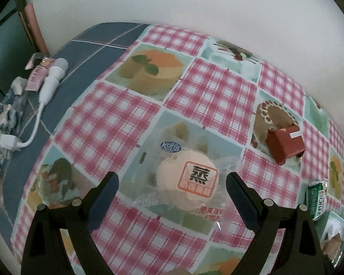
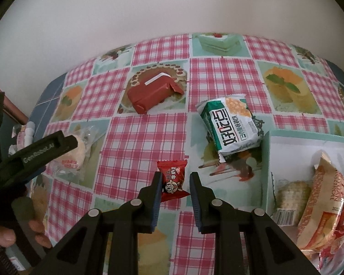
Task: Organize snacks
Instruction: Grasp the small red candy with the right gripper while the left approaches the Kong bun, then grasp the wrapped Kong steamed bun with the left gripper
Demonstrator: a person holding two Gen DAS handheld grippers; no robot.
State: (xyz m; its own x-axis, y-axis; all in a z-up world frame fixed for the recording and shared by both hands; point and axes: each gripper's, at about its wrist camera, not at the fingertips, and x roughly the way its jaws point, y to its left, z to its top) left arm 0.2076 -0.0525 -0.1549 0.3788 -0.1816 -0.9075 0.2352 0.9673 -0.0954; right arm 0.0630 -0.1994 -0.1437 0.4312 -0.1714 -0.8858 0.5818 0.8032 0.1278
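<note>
A round pale steamed cake in a clear wrapper lies on the checked tablecloth. My left gripper hovers over it, open wide, one fingertip on either side and neither touching it. In the right wrist view the same cake lies at the left, partly behind one of that gripper's fingers, which a hand holds. My right gripper is shut on a small red wrapped candy, gripped by its lower half. I cannot tell whether the candy is lifted off the cloth.
A red-brown packet lies towards the wall and a green-and-white snack pack right of centre. A white tray with a pale green rim at the right holds several snacks. A white cable and plug and a pink tube lie at the table's left edge.
</note>
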